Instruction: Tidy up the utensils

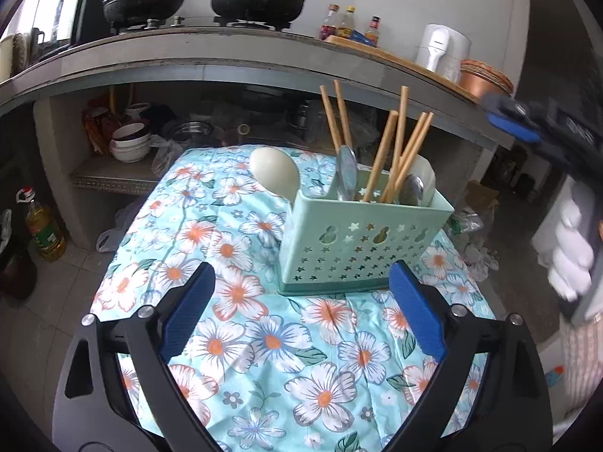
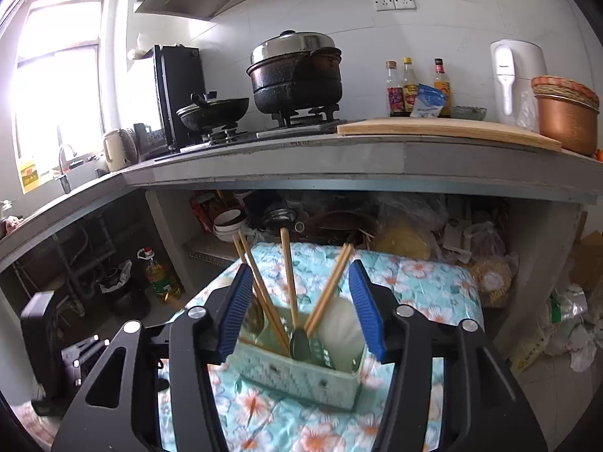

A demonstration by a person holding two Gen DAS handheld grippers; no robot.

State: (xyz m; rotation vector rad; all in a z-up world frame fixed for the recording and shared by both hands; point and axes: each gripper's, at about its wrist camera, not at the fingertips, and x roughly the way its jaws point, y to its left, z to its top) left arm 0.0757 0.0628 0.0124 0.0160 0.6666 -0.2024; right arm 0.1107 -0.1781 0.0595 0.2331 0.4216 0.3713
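Jaws of both tools stand apart, nothing clamped. Left gripper (image 1: pixel 301 301) hovers low over the floral turquoise tablecloth (image 1: pixel 264 358), its blue-padded black fingers (image 1: pixel 188 309) spread wide with only cloth between them; the pale green perforated plastic utensil caddy (image 1: pixel 358 248) stands upright on the cloth just beyond the fingertips, the right-hand pad close by its lower corner, contact not discernible. Caddy holds light wooden chopsticks (image 1: pixel 380 158) leaning at various angles, a metal spoon (image 1: pixel 346 173) with its bowl up, a second metal spoon (image 1: pixel 411 188) further right, and a white plastic rice paddle (image 1: pixel 274 176) leaning out over its left end. Right gripper (image 2: pixel 299 309) sits above the same caddy (image 2: pixel 297 376), seen from the other side, jaws released; chopsticks (image 2: pixel 289 275) rise through the gap between the blue pads (image 2: pixel 367 312), one pair (image 2: pixel 260 286) leaning close along the left pad, none pinched. In the left wrist view the right gripper (image 1: pixel 512 120) appears at upper right, blurred, carried by a white-gloved hand (image 1: pixel 573 256). Behind: a grey counter (image 2: pixel 339 169) with a black lidded pot (image 2: pixel 296 75) and a black wok (image 2: pixel 213 111) on the stove, sauce bottles (image 2: pixel 409 86), a white kettle (image 2: pixel 516 79), a copper-coloured pot (image 2: pixel 565 120). Stacked bowls (image 1: pixel 130 145) sit on the shelf underneath; a bottle of yellow oil (image 1: pixel 43 226) stands on the floor.
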